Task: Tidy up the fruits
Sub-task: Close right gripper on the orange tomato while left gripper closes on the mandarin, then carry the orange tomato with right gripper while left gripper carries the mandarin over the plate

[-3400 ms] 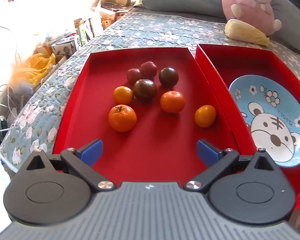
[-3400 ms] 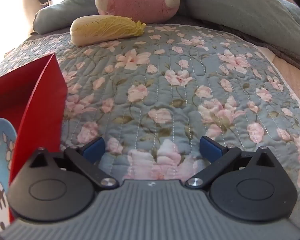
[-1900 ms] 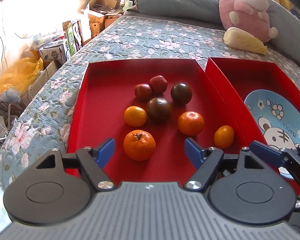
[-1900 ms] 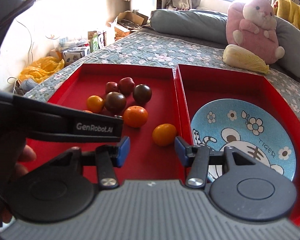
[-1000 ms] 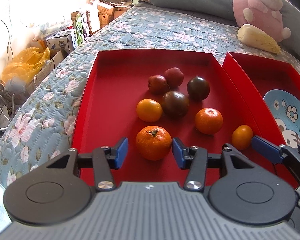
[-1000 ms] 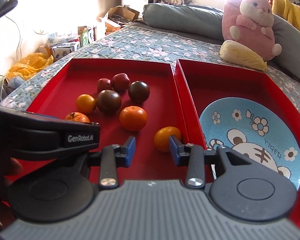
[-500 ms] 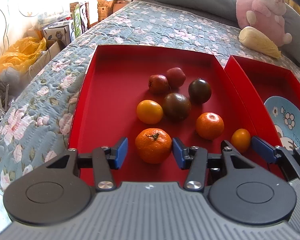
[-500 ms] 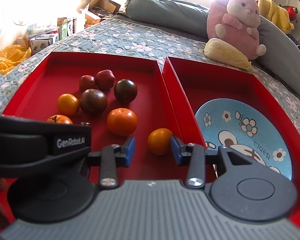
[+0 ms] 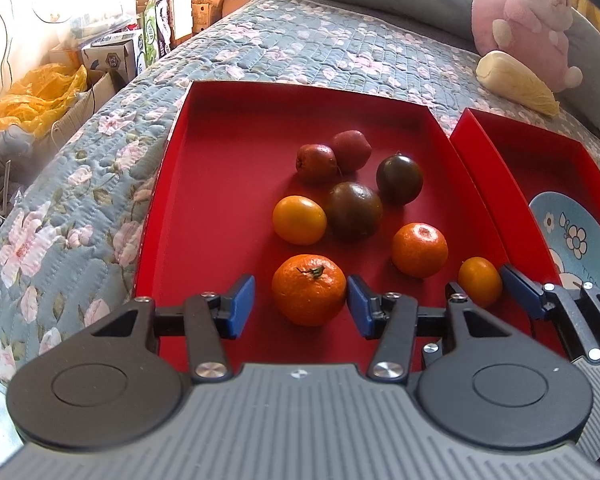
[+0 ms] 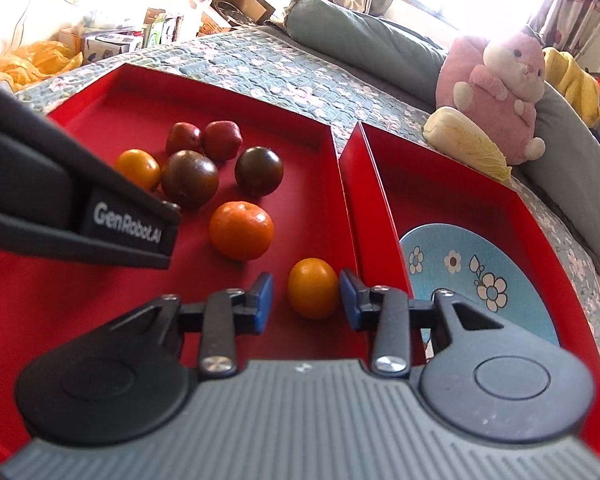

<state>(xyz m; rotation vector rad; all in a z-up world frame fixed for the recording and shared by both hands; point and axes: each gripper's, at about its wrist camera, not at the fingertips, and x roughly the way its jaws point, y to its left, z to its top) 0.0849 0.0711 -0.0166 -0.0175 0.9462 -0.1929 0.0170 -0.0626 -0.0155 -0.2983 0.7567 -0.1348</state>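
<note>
Several fruits lie in the left red tray [image 9: 220,184]. My left gripper [image 9: 300,308] is open around a stemmed orange mandarin [image 9: 309,289], blue pads on each side with small gaps. My right gripper [image 10: 305,298] is open around a small yellow-orange fruit [image 10: 313,287], also seen in the left wrist view [image 9: 479,286]. Another mandarin [image 9: 419,249], a yellow-orange fruit [image 9: 299,219], two dark tomatoes [image 9: 354,210] [image 9: 399,179] and two red fruits [image 9: 316,163] [image 9: 351,150] lie farther back. A blue cartoon plate [image 10: 472,276] sits in the right red tray [image 10: 452,184].
Both trays rest on a floral quilt [image 9: 300,48]. A pink plush toy [image 9: 532,20] and a cabbage-like object [image 9: 516,88] lie behind the right tray. Boxes and a yellow bag [image 9: 32,96] stand beyond the bed's left edge. The left gripper body [image 10: 60,204] fills the right view's left side.
Both grippers have moved forward and down into the left tray. The left jaws narrowed around the stemmed mandarin; the right jaws now flank the small yellow-orange fruit.
</note>
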